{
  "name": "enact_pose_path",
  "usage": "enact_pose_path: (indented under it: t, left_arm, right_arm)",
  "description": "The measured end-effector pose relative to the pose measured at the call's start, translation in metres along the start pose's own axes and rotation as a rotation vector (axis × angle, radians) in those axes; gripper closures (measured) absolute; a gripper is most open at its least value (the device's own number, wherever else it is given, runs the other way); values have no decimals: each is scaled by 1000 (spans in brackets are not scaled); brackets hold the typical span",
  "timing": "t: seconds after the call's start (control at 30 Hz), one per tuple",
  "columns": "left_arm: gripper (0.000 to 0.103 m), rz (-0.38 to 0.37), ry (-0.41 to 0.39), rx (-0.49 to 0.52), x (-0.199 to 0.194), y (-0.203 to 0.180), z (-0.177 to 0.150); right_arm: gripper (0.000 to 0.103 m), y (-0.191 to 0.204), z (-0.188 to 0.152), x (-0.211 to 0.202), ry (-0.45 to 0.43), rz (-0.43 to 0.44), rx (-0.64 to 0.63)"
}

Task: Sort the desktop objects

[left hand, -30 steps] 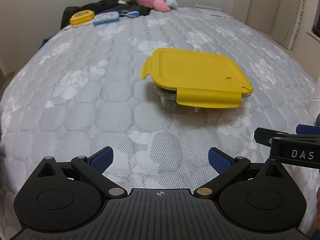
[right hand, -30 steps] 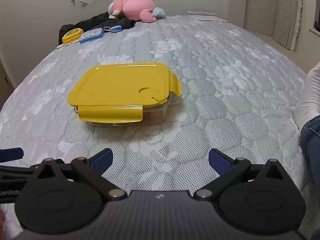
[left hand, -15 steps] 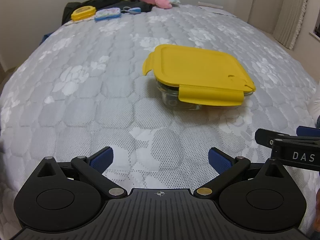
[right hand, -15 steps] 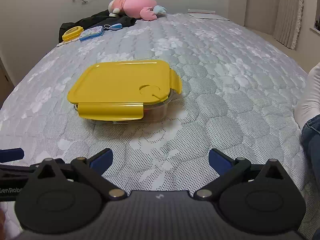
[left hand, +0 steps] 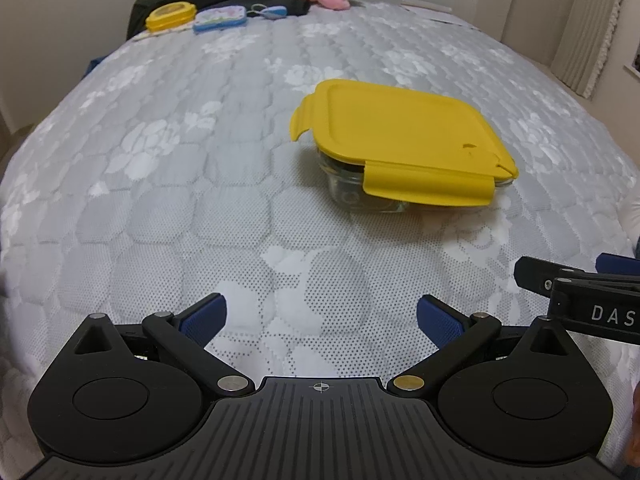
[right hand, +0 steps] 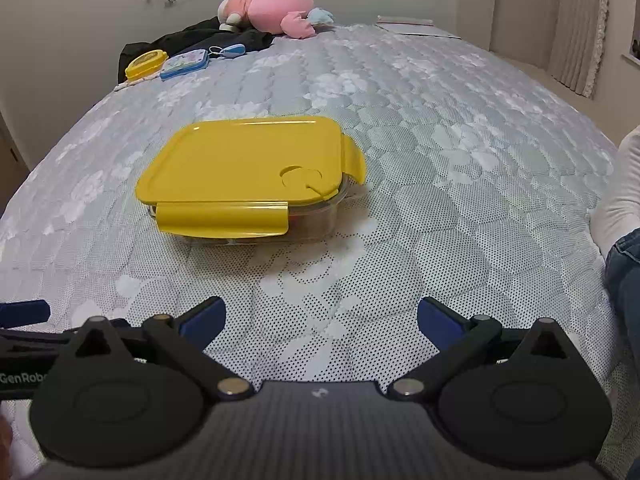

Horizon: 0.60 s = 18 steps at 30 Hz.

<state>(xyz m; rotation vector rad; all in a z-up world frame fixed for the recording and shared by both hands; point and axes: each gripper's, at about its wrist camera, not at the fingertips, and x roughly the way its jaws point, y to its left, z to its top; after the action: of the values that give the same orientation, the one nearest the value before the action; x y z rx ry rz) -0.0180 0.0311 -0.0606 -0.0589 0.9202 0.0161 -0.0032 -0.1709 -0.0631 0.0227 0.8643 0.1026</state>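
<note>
Container (right hand: pixel 248 172) flat, long axis crosswise.

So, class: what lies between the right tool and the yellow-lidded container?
Only bare quilted mattress between the right tool and the container, in the right wrist view.

Both cameras are sitting low over the bed (left hand: pixel 168 200), looking forward along their own fingers toward the far wall. The left view is seeing the box (left hand: pixel 400 136) ahead to its right; the right view is seeing it ahead-left, somewhat nearer.
</note>
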Motion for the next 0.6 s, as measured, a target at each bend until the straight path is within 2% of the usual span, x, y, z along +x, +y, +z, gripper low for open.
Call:
enact_pose_path:
  t: [0.6]
  left_arm:
    - [0, 2, 8, 7, 4, 1, 0]
  right_arm:
    - [0, 2, -1, 1, 4, -2, -8]
